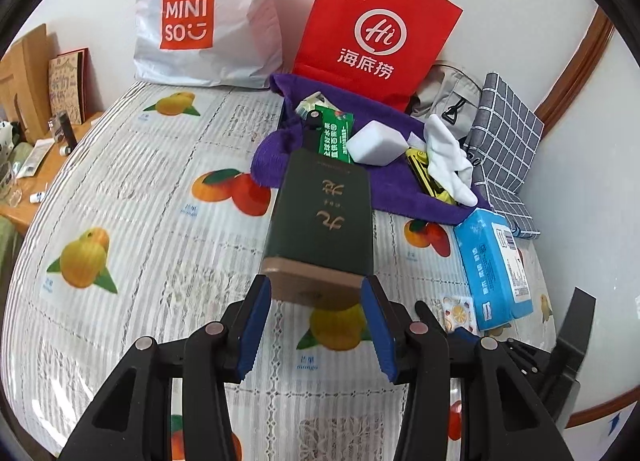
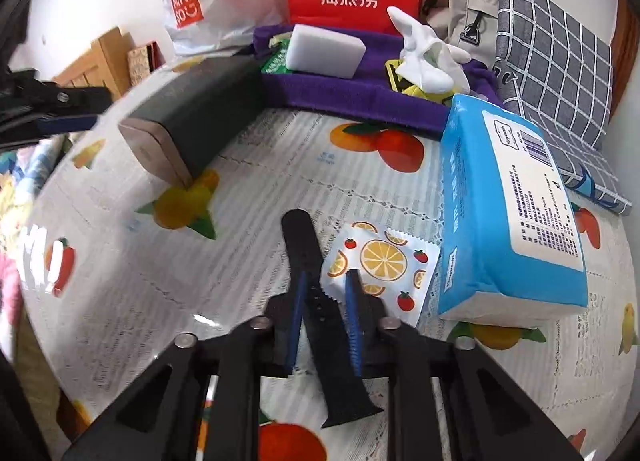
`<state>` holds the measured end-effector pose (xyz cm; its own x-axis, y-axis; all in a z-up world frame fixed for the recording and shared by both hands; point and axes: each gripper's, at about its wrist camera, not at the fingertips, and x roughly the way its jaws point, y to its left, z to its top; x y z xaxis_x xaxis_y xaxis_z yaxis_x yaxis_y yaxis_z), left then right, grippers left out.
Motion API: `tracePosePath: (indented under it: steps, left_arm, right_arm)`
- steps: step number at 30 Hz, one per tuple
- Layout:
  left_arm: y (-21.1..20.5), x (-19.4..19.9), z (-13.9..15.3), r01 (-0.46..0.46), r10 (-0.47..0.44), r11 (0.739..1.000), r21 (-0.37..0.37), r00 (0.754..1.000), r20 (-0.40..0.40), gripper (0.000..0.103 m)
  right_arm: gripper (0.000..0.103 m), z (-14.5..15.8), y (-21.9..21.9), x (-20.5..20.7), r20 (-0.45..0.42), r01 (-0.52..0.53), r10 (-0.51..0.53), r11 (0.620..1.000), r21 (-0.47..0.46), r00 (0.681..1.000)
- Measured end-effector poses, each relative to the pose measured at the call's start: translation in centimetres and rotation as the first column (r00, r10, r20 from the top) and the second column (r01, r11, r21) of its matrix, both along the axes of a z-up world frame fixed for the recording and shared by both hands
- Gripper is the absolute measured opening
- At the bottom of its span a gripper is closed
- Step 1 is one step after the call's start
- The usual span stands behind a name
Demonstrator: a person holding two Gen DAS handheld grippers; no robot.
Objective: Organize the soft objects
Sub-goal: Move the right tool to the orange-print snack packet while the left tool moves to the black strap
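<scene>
A dark green box (image 1: 322,217) with a tan end is pinched between the blue pads of the left tool (image 1: 318,301) and is held clear above the fruit-print table (image 1: 132,197). Its far end reaches the near edge of the purple towel (image 1: 400,189), which is taken here as the landmark.

On the towel are seen a white sponge (image 1: 374,143), a green packet (image 1: 334,133), a white glove (image 1: 446,157) and something yellow (image 1: 424,173) under the glove. Behind the towel a red bag (image 1: 374,29) is stood against the wall, with a white bag (image 1: 208,17) to the left of it. To the right of the towel a grey checked cushion (image 1: 506,141) is laid, and a grey fabric bag (image 1: 452,95) is seen behind it.

In front of the towel's right corner a blue tissue pack (image 2: 508,217) is set on the table. Just left of that pack a small fruit-print sachet (image 2: 380,261) is laid flat.

The right tool (image 2: 324,281) is pressed together on a black strap (image 2: 304,245), which is gripped near its middle, beside the sachet's left edge. One pad overlaps the sachet in the right wrist view; whether it is touched cannot be told.
</scene>
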<state>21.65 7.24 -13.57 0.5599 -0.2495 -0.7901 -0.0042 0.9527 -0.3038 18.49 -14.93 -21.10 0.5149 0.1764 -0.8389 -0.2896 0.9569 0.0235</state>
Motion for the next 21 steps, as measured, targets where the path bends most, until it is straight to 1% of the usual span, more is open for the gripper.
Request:
tracePosePath:
  steps: [1, 3, 6, 13, 17, 21]
  left_arm:
    - [-0.1, -0.1, -0.1, 0.002, -0.002, 1.000, 0.002, 1.000, -0.002, 0.045]
    - [-0.3, -0.3, -0.2, 0.003, -0.003, 1.000, 0.012, 1.000, -0.009, 0.045]
    - [-0.8, -0.7, -0.4, 0.006, -0.006, 1.000, 0.019, 1.000, -0.018, 0.045]
    - [-2.7, -2.0, -0.8, 0.020, -0.018, 0.999, 0.038, 0.999, -0.040, 0.045]
    - [-4.1, -2.8, -1.4, 0.034, -0.031, 0.998, 0.056, 0.998, -0.058, 0.045]
    - [-5.3, -3.4, -2.1, 0.047, -0.042, 0.997, 0.066, 0.996, -0.081, 0.045]
  right_arm:
    - [0.004, -0.3, 0.0, 0.0, 0.005, 0.008, -0.008, 1.000, -0.008, 1.000]
    - [0.000, -0.3, -0.3, -0.2, 0.008, 0.014, -0.014, 1.000, 0.015, 1.000]
    - [0.000, 0.2, -0.9, -1.1, 0.006, 0.020, -0.021, 0.999, 0.039, 1.000]
    - [0.000, 1.9, -2.7, -4.5, -0.001, -0.017, 0.017, 0.993, 0.113, 1.000]
    - [0.000, 1.8, -5.3, -7.1, -0.008, 0.014, -0.013, 0.995, 0.101, 1.000]
    - [0.004, 0.9, -7.5, -8.6, -0.023, 0.045, -0.043, 0.994, 0.098, 0.999]
